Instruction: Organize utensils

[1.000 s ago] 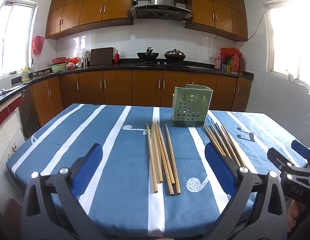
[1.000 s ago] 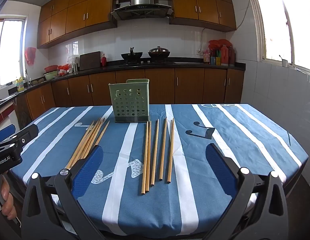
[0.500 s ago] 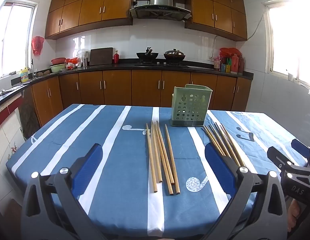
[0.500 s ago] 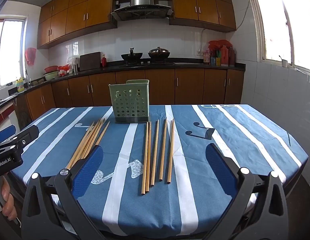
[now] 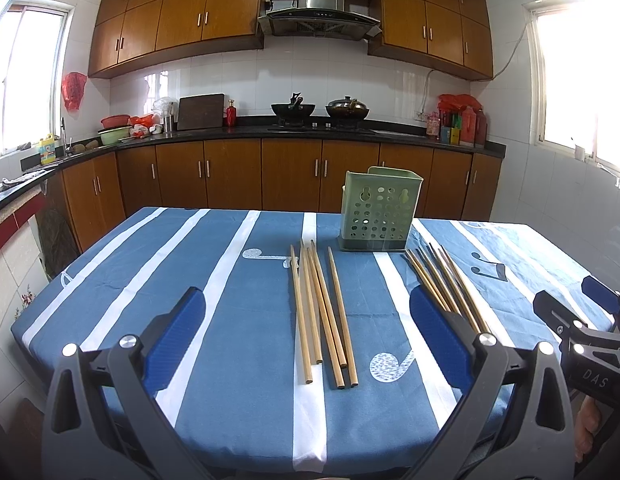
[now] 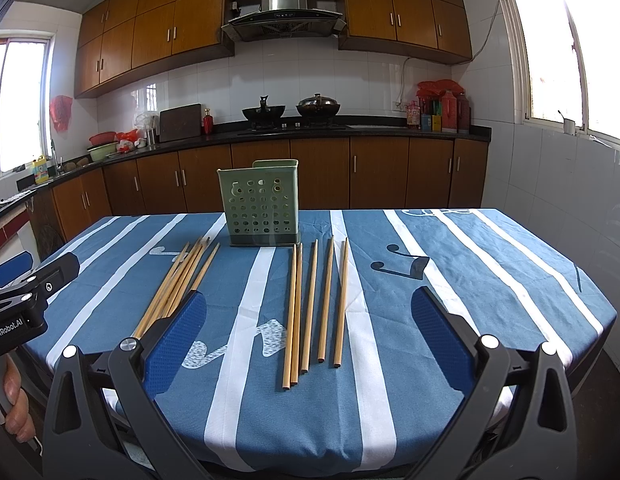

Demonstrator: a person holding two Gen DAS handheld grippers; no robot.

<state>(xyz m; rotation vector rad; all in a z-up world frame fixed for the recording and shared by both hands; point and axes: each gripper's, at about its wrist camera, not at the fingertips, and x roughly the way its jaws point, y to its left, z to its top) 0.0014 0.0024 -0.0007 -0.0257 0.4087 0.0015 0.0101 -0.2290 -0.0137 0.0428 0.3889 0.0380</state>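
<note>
From the left wrist, almost nothing is changing against a second ago: the left gripper (image 5: 305,344) is hovering with fingers spread and holding nothing, its chopsticks (image 5: 324,316) lying just in front of the green holder (image 5: 380,210) on the tabletop (image 5: 149,280).

From the right wrist, the right gripper (image 6: 307,340) is likewise waiting, fingers spread and holding nothing, five chopsticks (image 6: 314,304) lying untouched before the holder (image 6: 258,204). Organizing looks not yet begun.

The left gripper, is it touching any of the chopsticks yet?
Apart. The left wrist view shows the left gripper wide open, with tablecloth showing between each blue pad and the chopsticks.
</note>
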